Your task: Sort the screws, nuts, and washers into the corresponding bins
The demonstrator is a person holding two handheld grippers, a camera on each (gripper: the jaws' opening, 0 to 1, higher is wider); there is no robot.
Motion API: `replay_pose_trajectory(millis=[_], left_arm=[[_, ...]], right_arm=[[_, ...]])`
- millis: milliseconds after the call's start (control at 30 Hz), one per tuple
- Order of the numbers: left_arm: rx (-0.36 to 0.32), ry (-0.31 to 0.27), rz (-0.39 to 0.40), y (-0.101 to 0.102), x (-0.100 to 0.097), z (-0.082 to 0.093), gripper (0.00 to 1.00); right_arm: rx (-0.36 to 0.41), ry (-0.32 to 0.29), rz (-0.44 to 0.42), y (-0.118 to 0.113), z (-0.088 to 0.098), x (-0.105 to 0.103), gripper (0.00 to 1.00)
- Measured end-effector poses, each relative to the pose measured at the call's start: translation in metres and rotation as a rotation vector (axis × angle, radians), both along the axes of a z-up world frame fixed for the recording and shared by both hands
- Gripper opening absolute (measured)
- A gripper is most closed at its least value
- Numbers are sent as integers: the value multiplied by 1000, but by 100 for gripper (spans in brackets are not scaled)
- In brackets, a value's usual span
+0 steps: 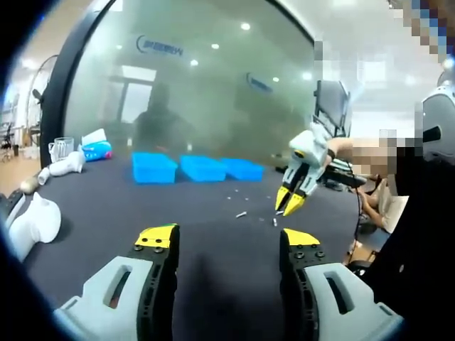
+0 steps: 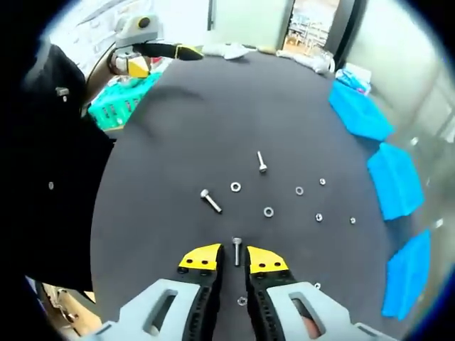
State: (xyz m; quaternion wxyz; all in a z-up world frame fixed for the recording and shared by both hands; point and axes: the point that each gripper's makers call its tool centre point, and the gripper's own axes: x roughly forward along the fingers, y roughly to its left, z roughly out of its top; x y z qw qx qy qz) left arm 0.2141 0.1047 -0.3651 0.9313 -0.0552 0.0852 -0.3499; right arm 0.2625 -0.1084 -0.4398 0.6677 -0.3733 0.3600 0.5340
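The right gripper (image 2: 233,258) hangs low over the dark table (image 2: 170,135). Its two yellow-tipped jaws stand a little apart, and a small screw (image 2: 237,250) lies right between the tips. I think the step in hand is picking up this screw. The jaws are not yet closed on it. Next, they need to squeeze together on the screw and lift it, then carry it to one of the blue bins (image 2: 359,112). The screw is thin, so it could slip out if the jaws pinch it off centre.

More small parts lie past that screw, toward the bins. There is a second screw (image 2: 210,200), a third screw (image 2: 261,163), a ring-shaped washer (image 2: 235,187) and another ring (image 2: 268,212). A few tiny bits (image 2: 319,217) lie nearer the bins, too small to tell apart. One little nut (image 2: 242,301) sits under the right gripper, behind the screw.

The left gripper (image 1: 229,240) is held up above the table with its jaws wide apart and nothing in them.

Three blue bins stand in a row along the far side of the table. Behind them is a big glass wall (image 1: 206,85). Some white things (image 1: 64,167) lie at the end of the table, away from the screws. A green basket (image 2: 121,103) sits beside the table.
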Motion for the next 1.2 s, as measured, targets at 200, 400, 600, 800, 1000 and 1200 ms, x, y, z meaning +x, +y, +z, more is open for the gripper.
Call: replay_pose_trajectory(millis=[200,400,600,800,1000,1200], left_arm=[[-1,0,4,2,1,0,56],[0,1,4,2,1,-1,56],[5,-3,2,1,1,1,56],[12,-1,-7,-2,0,0,56],[12,-2,-6,-1,0,1,56],[13,-6,-13,-5,-1,3,56]], right_arm=[[1,18,-10,1,-2,-1,3],[12,38,-37,1,-1,-2,1],[12,29,-31,1,0,-5,1],[98,14,-73,-1,12,-5,1],[219,-27,-147,-11,27,-6,1],[388,-105,-266,-25,47,-3,1]])
